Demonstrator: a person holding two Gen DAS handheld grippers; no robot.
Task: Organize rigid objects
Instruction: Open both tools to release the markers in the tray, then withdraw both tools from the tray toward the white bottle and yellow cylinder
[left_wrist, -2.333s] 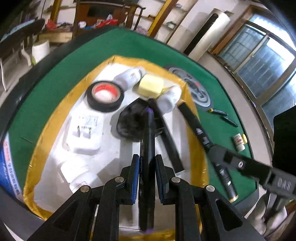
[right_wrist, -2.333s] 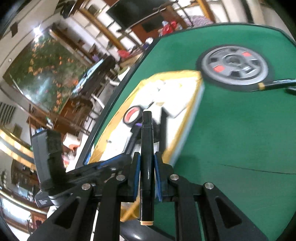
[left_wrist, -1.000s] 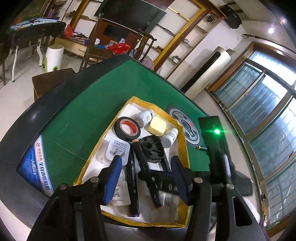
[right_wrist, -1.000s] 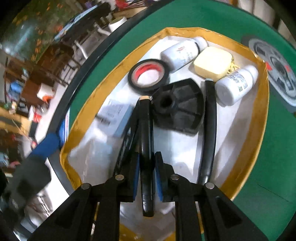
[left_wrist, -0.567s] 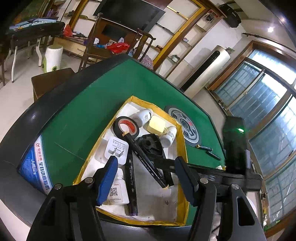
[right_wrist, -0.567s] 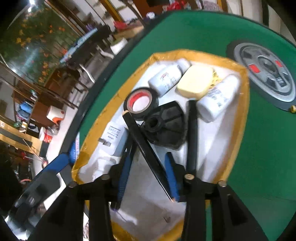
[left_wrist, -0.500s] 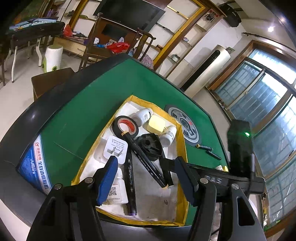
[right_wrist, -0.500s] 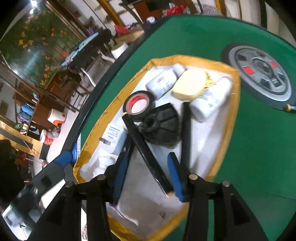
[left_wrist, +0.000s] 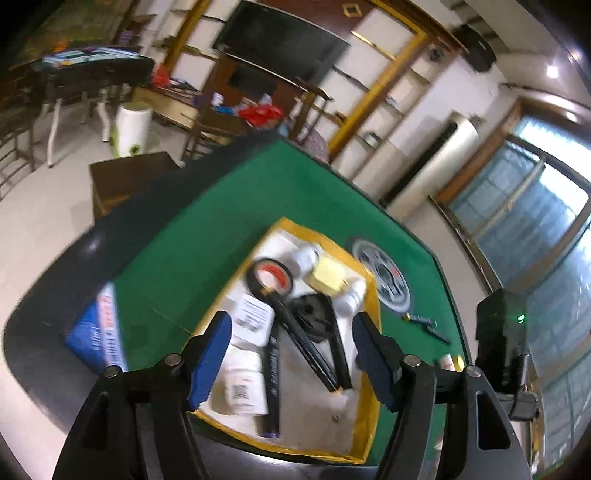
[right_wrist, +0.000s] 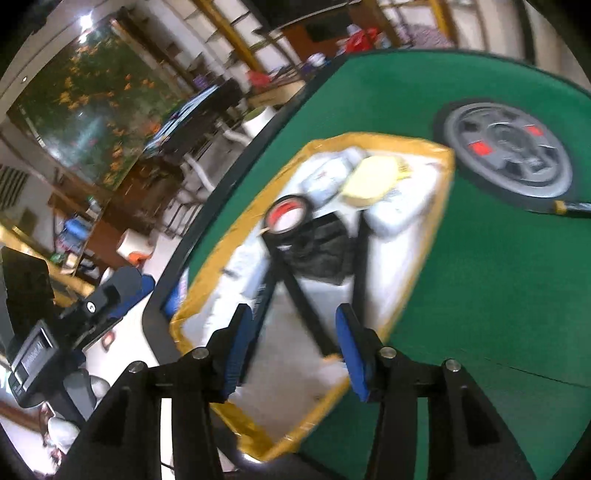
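A white tray with a yellow rim (left_wrist: 366, 435) sits on the green table. It holds three black markers, one lying slantwise (left_wrist: 306, 343), and a black tape roll with a red core (left_wrist: 271, 277). Also in it are a yellow block (left_wrist: 328, 275), a black round part (left_wrist: 314, 314), white bottles and a white plug (left_wrist: 251, 317). My left gripper (left_wrist: 291, 326) hovers over the tray's near end, its jaws opening with nothing between them. My right gripper (right_wrist: 293, 315) hangs above the slanted marker (right_wrist: 299, 291), jaws opening, pads clear of it. The tape roll (right_wrist: 286, 216) and yellow block (right_wrist: 373, 173) look blurred.
A grey round emblem (right_wrist: 506, 155) is set into the green felt beyond the tray. Small pens (left_wrist: 424, 323) and a little bottle (left_wrist: 448, 360) lie on the felt to the right. The table's dark edge runs just below the tray. Chairs and shelves stand behind.
The right gripper let go of the black marker, which now lies slantwise in the tray, and drew back and up. The left jaws spread wider and lifted a little.
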